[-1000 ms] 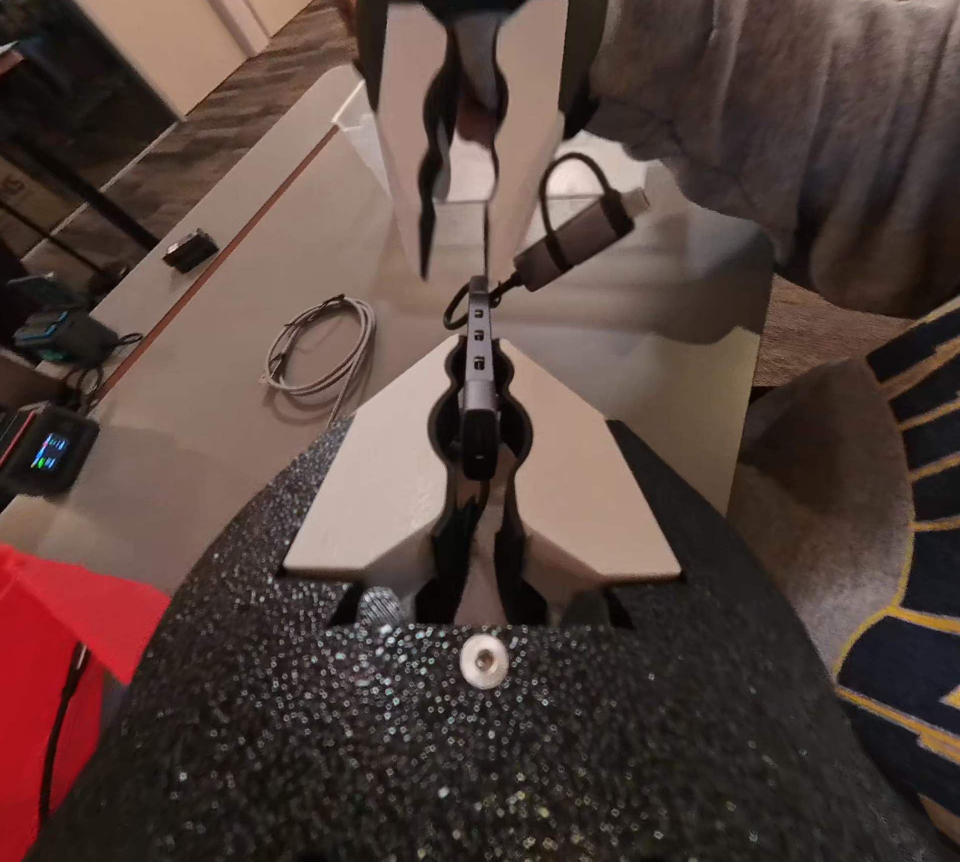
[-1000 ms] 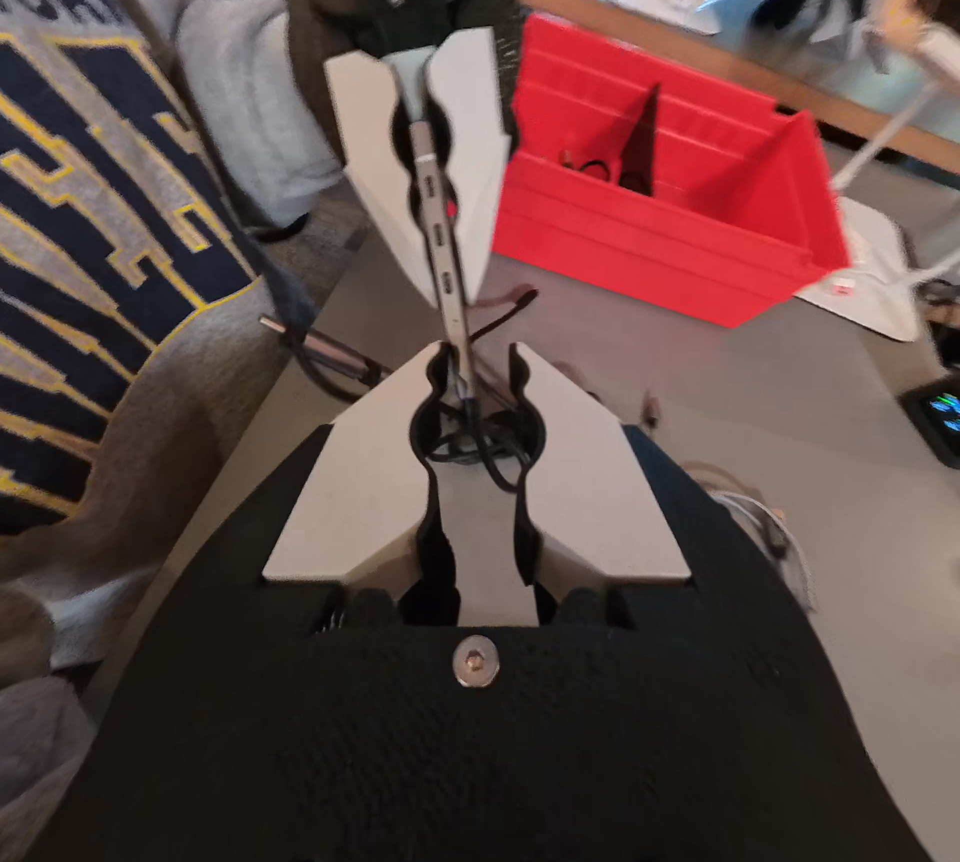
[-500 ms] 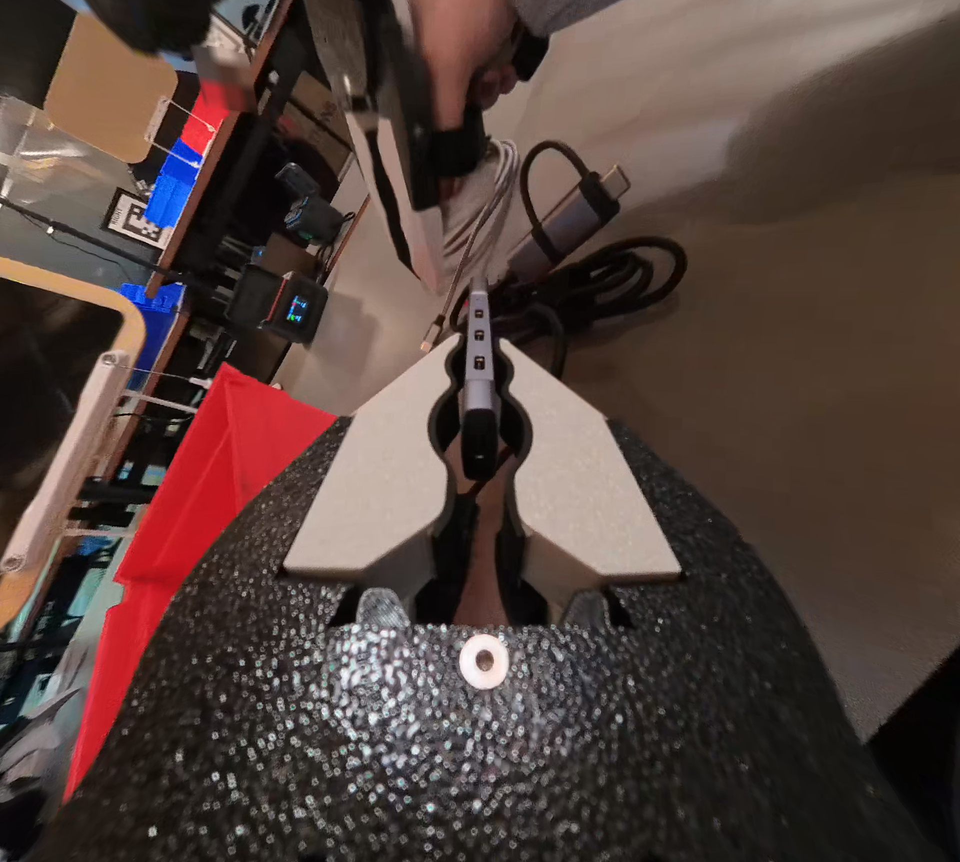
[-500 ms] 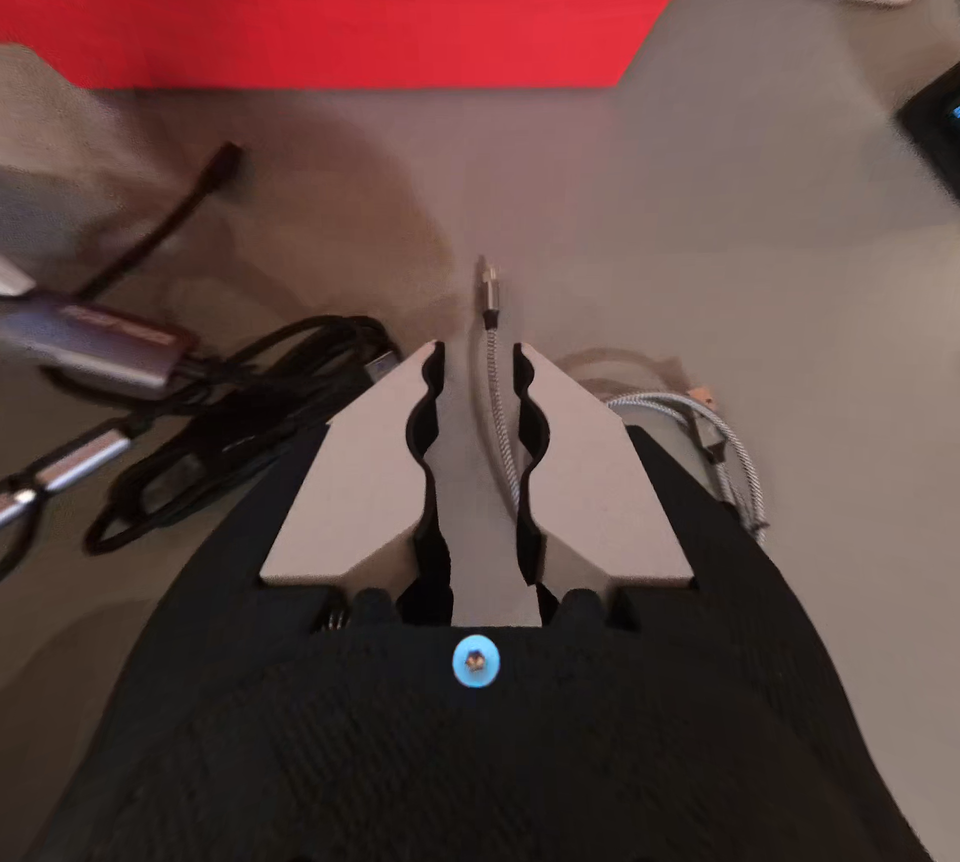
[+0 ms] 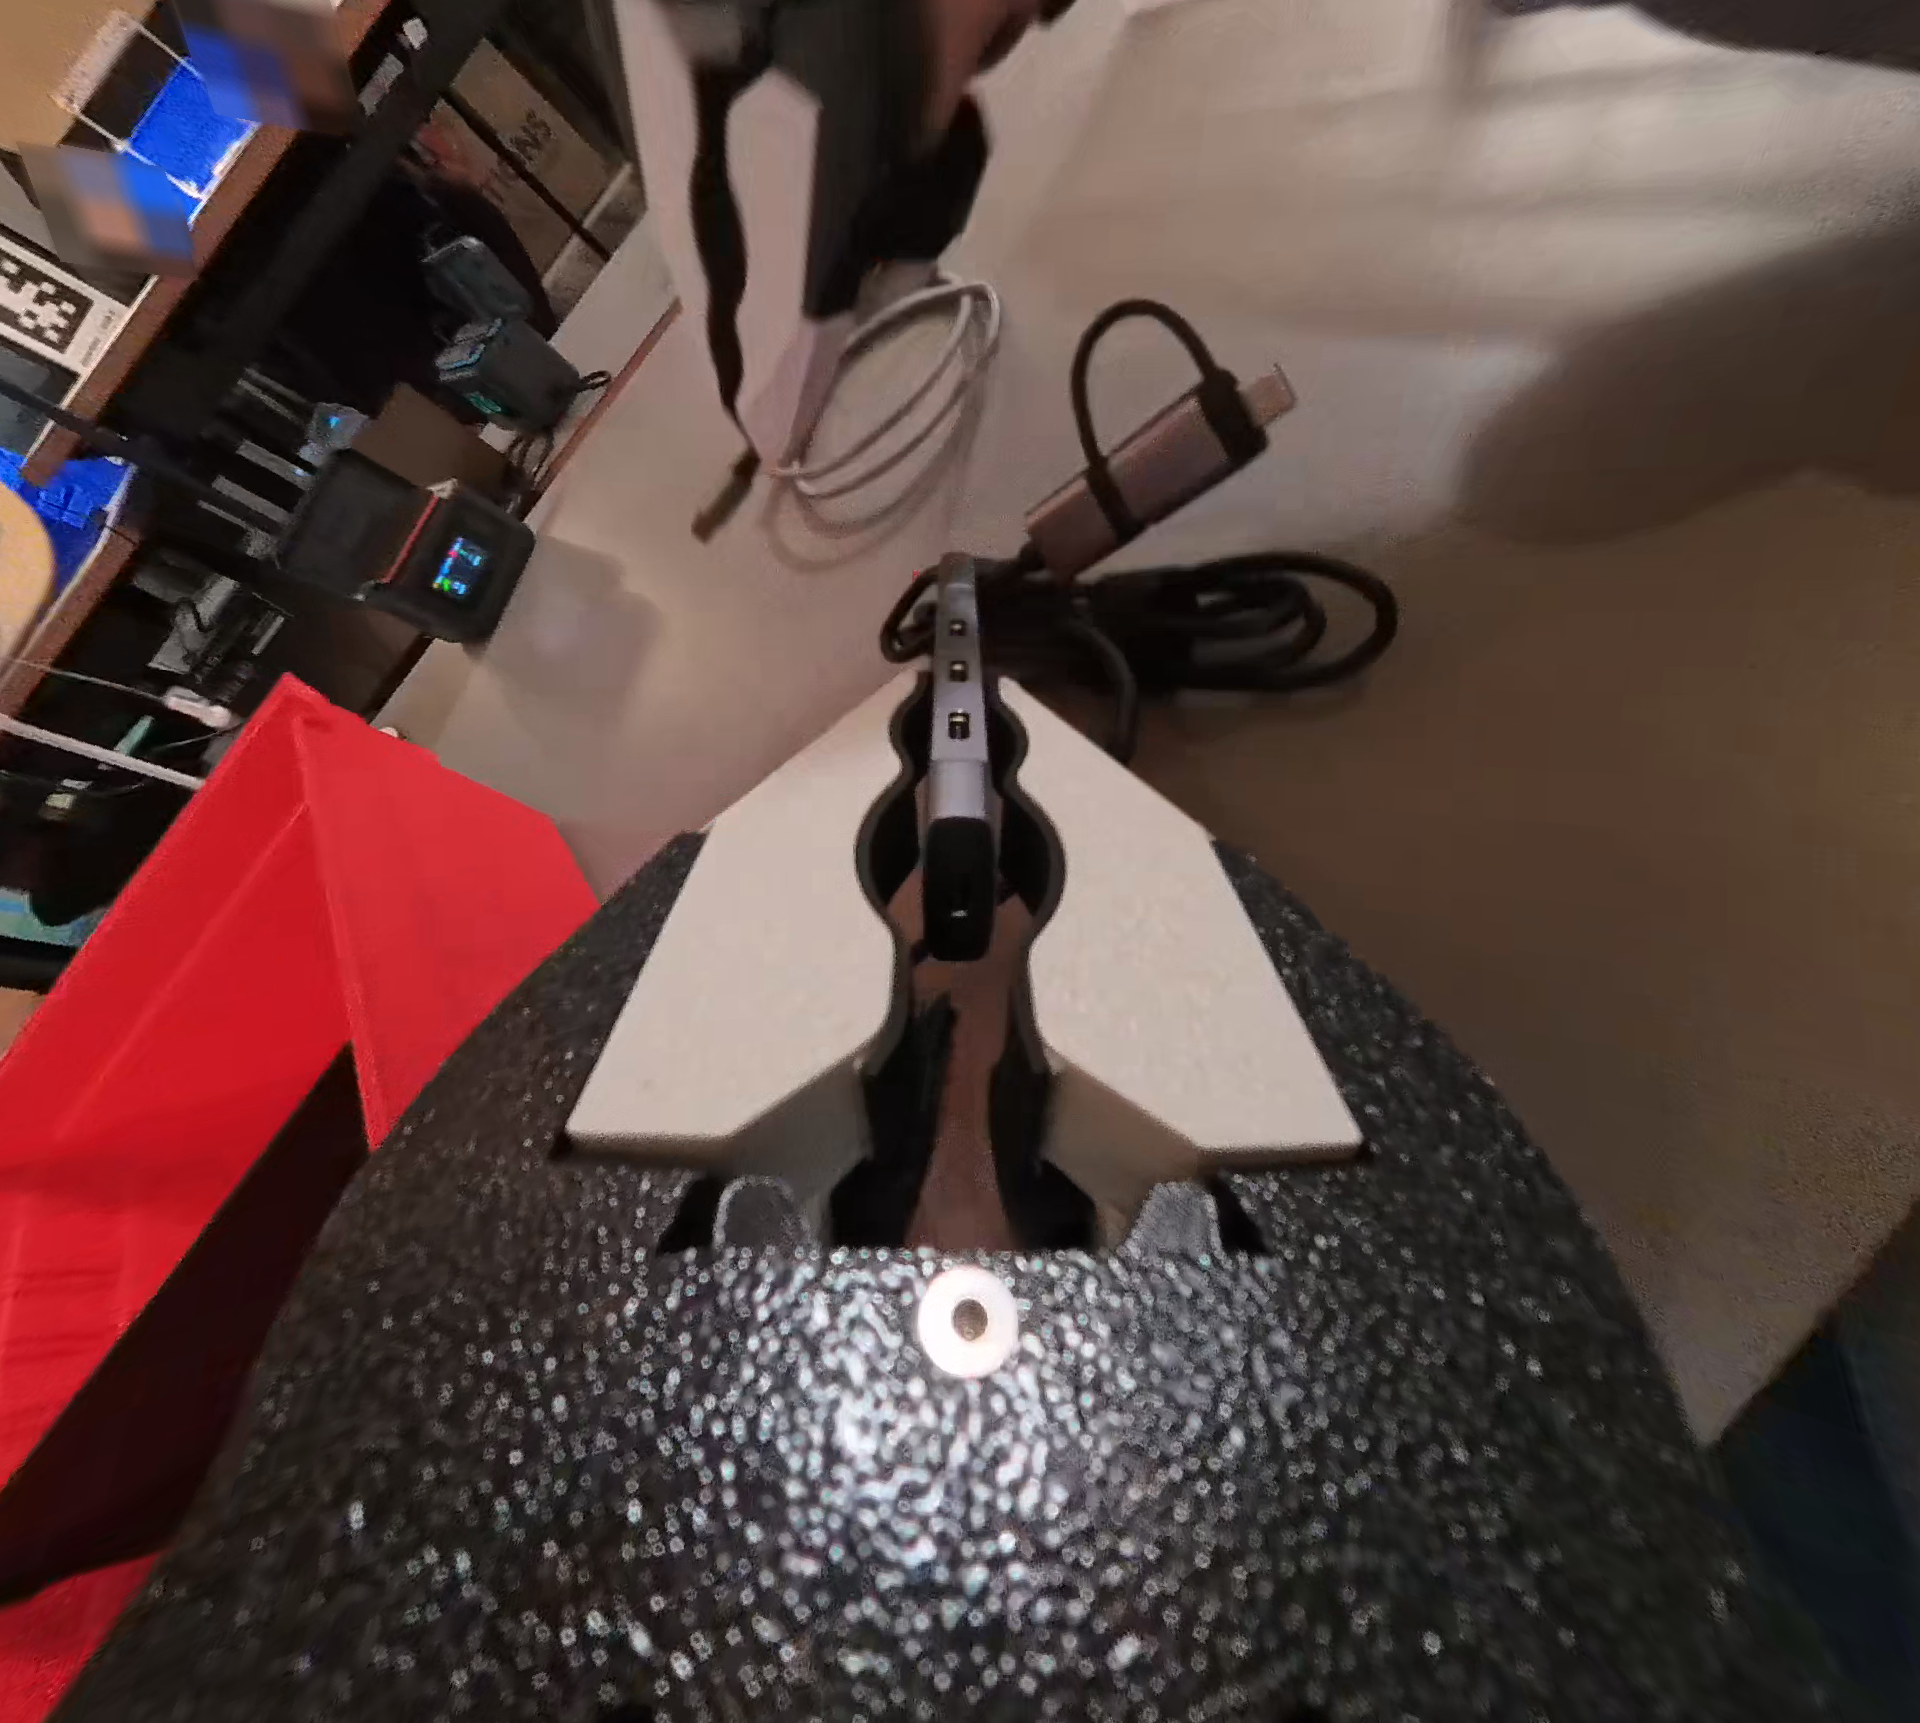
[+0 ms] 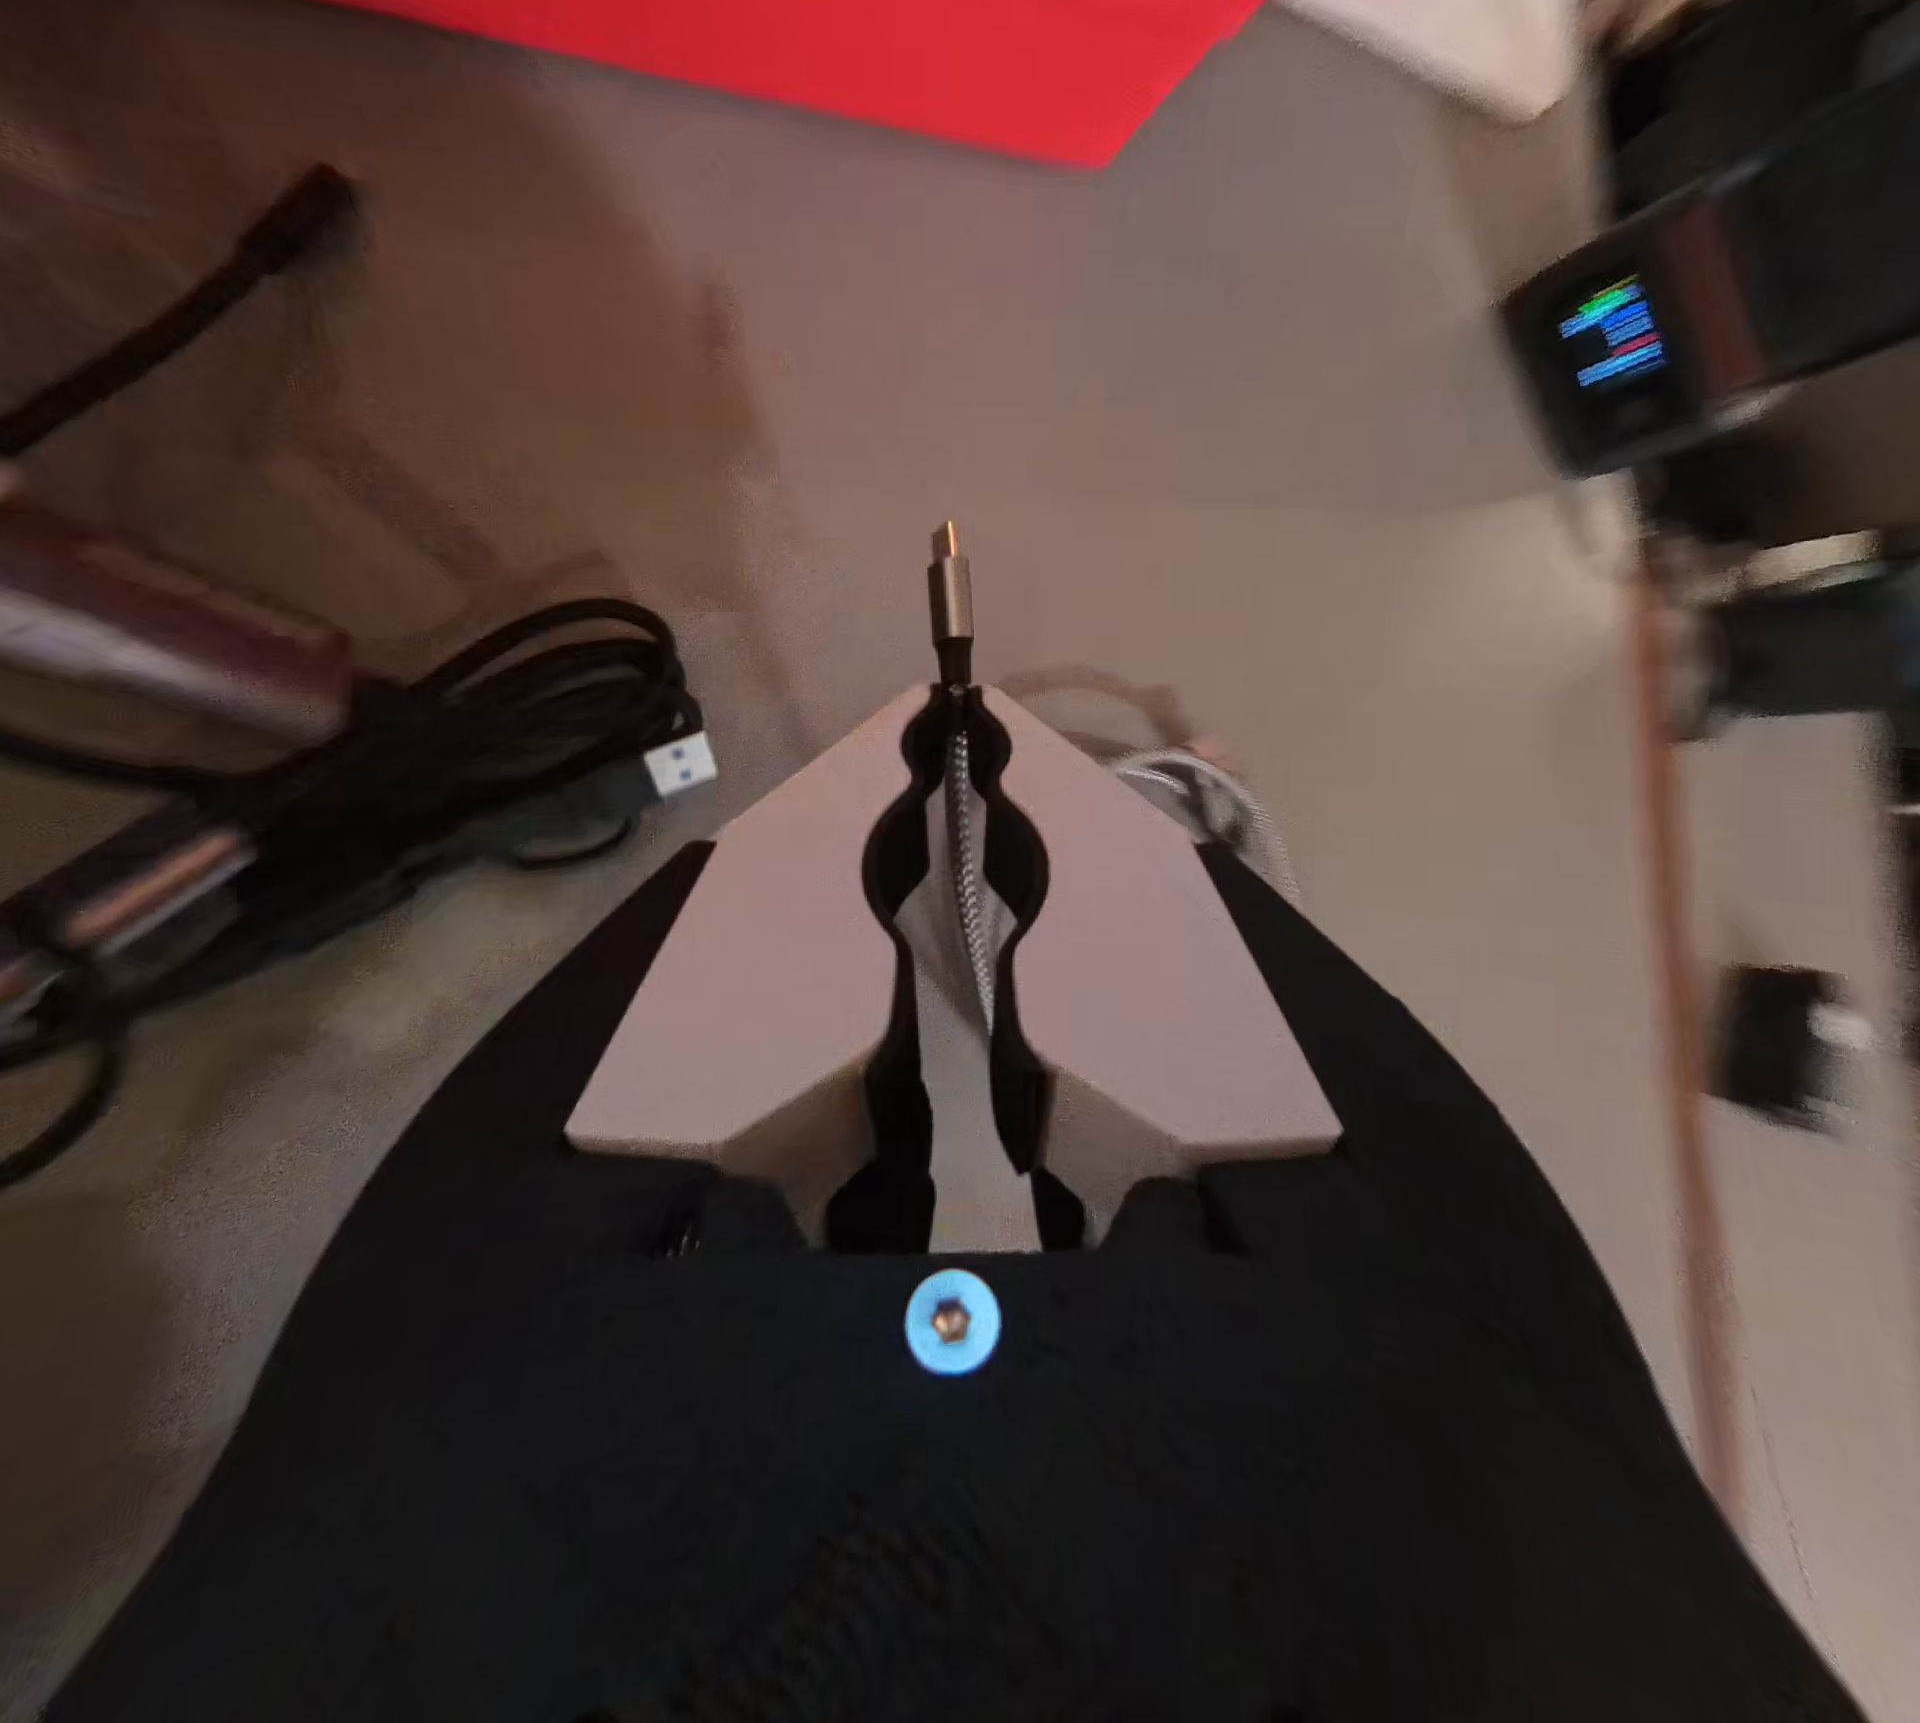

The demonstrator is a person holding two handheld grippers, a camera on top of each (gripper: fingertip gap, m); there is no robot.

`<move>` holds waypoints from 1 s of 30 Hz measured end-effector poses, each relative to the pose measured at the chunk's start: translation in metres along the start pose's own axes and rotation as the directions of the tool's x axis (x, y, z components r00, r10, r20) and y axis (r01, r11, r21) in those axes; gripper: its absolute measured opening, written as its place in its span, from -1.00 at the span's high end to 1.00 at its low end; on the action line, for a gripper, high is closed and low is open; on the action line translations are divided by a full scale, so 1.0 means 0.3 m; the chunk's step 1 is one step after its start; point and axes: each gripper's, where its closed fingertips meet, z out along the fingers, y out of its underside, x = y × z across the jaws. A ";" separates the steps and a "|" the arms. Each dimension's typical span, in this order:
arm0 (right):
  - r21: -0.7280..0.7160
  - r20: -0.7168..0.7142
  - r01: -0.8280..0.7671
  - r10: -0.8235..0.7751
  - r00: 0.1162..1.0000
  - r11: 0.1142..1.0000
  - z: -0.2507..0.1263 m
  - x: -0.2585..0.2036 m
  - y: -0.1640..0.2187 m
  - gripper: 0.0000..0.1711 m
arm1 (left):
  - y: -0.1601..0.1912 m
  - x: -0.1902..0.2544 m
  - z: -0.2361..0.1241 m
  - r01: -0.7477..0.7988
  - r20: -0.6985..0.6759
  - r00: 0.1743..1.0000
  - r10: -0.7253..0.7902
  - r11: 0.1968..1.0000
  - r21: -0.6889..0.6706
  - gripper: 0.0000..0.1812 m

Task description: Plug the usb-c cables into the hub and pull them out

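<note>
My left gripper [image 5: 956, 686] is shut on the grey hub [image 5: 958, 738], held edge-on above the table with its row of small ports facing the camera. My right gripper [image 6: 951, 691] is shut on the silver braided usb-c cable [image 6: 966, 842], just behind its metal plug [image 6: 948, 593], which sticks out past the fingertips over the table. In the left wrist view the right gripper [image 5: 769, 302] hangs blurred beyond and left of the hub, with the plug [image 5: 722, 494] below it. The rest of the silver cable [image 5: 894, 416] lies coiled on the table.
A coiled black cable [image 5: 1226, 634] and a grey adapter [image 5: 1153, 468] lie beyond the hub; the black cable's plug [image 6: 681, 769] shows in the right wrist view. A red bin [image 5: 260, 946] stands to the left. A small device with a lit screen [image 6: 1610, 343] sits near the table's edge. My right fingertips sit around 12 cm from my left ones.
My right gripper has shut on the silver cable behind its plug and lifted it off the table. My left gripper still holds the hub and has swung a little.
</note>
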 end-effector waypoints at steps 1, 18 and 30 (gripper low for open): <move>0.013 -0.089 0.071 -0.070 0.994 0.997 -0.063 0.010 -0.015 0.98 | -0.010 -0.009 0.006 0.018 0.005 1.000 -0.018 1.000 0.009 0.93; -0.448 -0.222 0.649 -0.779 0.586 0.615 -0.257 -0.209 0.012 0.99 | -0.048 -0.006 0.111 -0.077 0.049 0.996 0.077 0.997 -0.008 0.93; -0.457 -0.236 0.632 -0.771 0.591 0.625 -0.227 -0.243 0.079 0.98 | -0.038 0.023 0.122 -0.116 -0.001 0.993 0.116 0.993 -0.039 0.93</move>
